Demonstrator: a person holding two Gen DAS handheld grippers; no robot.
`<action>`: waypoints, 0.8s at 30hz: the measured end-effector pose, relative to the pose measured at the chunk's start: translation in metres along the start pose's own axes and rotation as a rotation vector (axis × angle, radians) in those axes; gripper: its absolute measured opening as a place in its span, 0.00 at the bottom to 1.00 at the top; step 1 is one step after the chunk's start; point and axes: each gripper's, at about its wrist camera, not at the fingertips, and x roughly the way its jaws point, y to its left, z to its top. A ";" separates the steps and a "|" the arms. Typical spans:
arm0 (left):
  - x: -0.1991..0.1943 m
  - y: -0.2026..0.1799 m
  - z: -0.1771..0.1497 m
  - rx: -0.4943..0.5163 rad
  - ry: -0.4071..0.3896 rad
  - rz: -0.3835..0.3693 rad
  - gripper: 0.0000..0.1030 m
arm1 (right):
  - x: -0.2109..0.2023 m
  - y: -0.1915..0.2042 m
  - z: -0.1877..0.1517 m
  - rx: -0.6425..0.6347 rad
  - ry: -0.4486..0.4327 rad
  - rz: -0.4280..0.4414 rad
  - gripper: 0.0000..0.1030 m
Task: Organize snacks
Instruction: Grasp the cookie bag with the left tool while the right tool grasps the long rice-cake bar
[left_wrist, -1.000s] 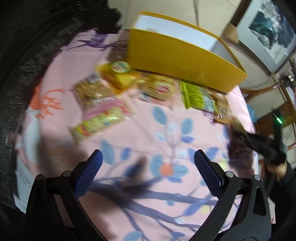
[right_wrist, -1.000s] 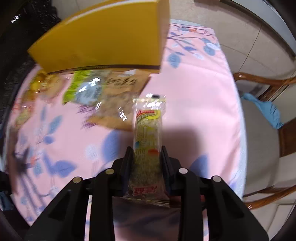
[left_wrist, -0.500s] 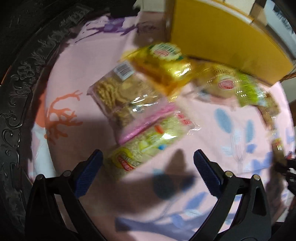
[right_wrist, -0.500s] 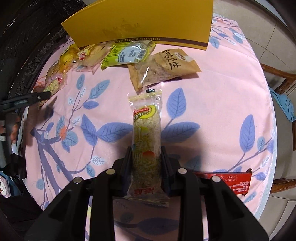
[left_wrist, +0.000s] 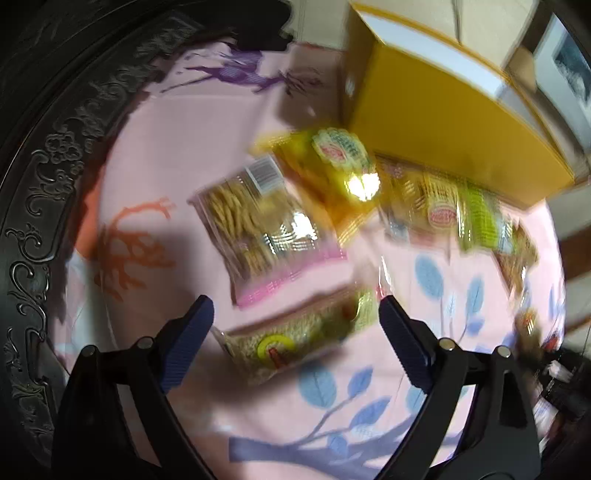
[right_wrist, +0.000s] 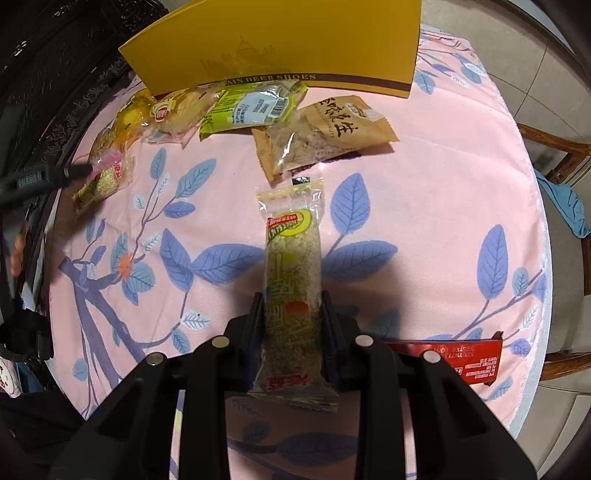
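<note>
Left wrist view: the left tool is wide apart and closing. A long rice snack bar lies flat on the pink surface between its fingers, and they do not touch it. A clear bag of noodle sticks lies just behind it. The picture is blurry.

Right wrist view: the right tool squeezes another long snack bar that points at the yellow box by the far edge. The middle of the surface is bare. A red packet lies near the right edge.
</note>
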 end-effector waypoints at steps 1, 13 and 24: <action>0.002 0.003 0.005 -0.030 0.003 -0.004 0.90 | 0.000 0.001 0.000 -0.002 0.000 -0.003 0.29; 0.056 0.024 0.050 -0.258 0.032 0.111 0.64 | 0.003 0.003 0.003 -0.005 0.010 -0.001 0.29; 0.009 -0.018 0.010 -0.121 -0.043 0.028 0.49 | 0.000 -0.001 0.002 0.003 -0.021 -0.003 0.28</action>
